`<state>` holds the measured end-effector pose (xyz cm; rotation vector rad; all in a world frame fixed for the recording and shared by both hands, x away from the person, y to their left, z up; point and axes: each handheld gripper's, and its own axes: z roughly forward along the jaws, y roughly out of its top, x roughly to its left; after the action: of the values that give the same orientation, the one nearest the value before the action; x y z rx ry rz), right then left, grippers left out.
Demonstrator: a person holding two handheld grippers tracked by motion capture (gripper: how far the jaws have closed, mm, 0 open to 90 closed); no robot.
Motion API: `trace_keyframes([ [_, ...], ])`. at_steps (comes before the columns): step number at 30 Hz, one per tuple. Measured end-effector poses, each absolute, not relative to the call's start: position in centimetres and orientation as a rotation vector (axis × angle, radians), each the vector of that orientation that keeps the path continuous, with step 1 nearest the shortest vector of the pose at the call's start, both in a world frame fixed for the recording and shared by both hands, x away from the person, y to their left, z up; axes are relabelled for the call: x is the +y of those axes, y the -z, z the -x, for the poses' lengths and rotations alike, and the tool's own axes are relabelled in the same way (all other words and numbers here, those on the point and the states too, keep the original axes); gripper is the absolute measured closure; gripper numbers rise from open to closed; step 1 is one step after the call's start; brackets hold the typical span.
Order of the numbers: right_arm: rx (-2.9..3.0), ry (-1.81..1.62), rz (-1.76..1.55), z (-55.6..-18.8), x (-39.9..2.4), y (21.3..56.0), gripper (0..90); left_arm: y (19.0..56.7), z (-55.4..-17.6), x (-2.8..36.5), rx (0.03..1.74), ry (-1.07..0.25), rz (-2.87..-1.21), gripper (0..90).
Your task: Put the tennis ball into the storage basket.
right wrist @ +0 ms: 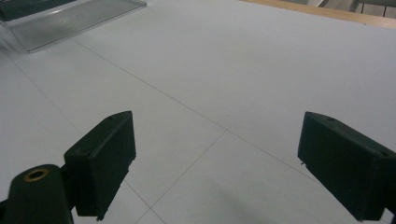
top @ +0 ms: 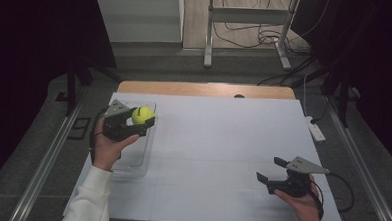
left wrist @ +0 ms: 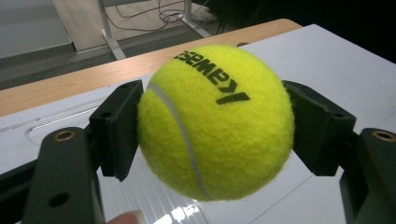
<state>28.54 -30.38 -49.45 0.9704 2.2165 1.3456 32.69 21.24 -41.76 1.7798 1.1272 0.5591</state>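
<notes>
Up at the left of the high view, the left gripper [top: 142, 122] has its jaws clamped on a yellow tennis ball [top: 142, 115], one black pad pressed to each side of it. The ball hangs over a clear plastic tray [top: 134, 163] that lies along the left edge of the white table sheet [top: 222, 141]; whether it touches the tray cannot be told. In the left gripper view the ball [left wrist: 215, 120] sits between the pads, black lettering on top, with the wooden table edge [left wrist: 93, 74] beyond it. At the lower right of the high view, the right gripper [top: 271, 170] rests near the sheet's front corner, jaws spread wide with nothing between them. Bare white sheet stretches between the two grippers, well apart. In the right gripper view the tray's corner [right wrist: 70, 18] sits in the upper left.
</notes>
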Motion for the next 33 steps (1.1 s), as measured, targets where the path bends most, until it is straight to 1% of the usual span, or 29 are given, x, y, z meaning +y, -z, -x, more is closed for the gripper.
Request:
trace_keyframes([
  [10, 2.213, -1.350, -0.973, -28.6, -30.4, 49.5, 11.9, 42.1, -33.7, 22.3, 1.181, -0.545, -1.767, 26.5],
  [25, 2.211, -1.353, -0.975, -28.6, -30.3, 49.4, 11.9, 42.0, -34.9, 23.0, 1.230, -0.568, -1.782, 26.4],
  [33, 2.210, -1.354, -0.975, -28.6, -30.3, 49.4, 11.9, 42.0, -35.6, 23.6, 1.260, -0.554, -1.778, 26.4],
])
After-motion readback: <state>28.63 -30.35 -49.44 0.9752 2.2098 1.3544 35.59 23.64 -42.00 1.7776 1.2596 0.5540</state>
